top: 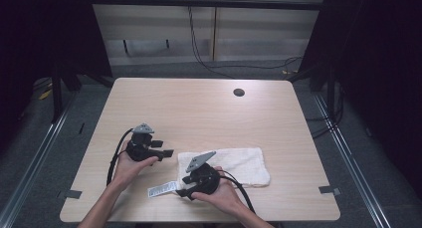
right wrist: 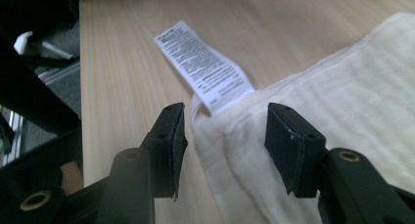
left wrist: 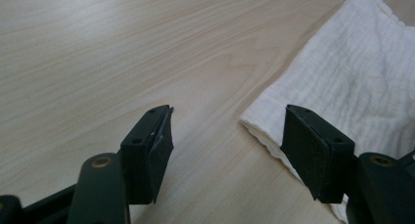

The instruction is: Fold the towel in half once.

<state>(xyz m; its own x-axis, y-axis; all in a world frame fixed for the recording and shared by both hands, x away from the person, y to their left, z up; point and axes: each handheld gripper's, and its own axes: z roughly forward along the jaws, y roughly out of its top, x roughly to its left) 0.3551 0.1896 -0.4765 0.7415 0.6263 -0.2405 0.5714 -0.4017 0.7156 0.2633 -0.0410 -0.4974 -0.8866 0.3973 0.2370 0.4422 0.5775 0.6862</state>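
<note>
Both the left gripper [left wrist: 229, 136] and right gripper [right wrist: 225, 141] hover spread wide at the folded white towel's [top: 239, 162] near corners on the table [top: 199, 108].

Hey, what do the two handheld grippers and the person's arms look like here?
Both are black. The left claw and right claw each carry a grey three-cornered plate on top and trail a black cable. Their jaws are flat rectangular black blocks with small screw holes, on arms with brass-coloured rivets. The forearms are bare, no sleeves.

A pale wood-grain tabletop [top: 199, 108] carries a round cable hole [top: 239, 92] near its far edge. Beyond that edge, black cables [top: 199, 49] trail down a light panelled wall [top: 259, 34] onto grey floor [top: 164, 68]. Strips of grey tape [top: 330, 190] mark the tabletop's near corners.
</note>
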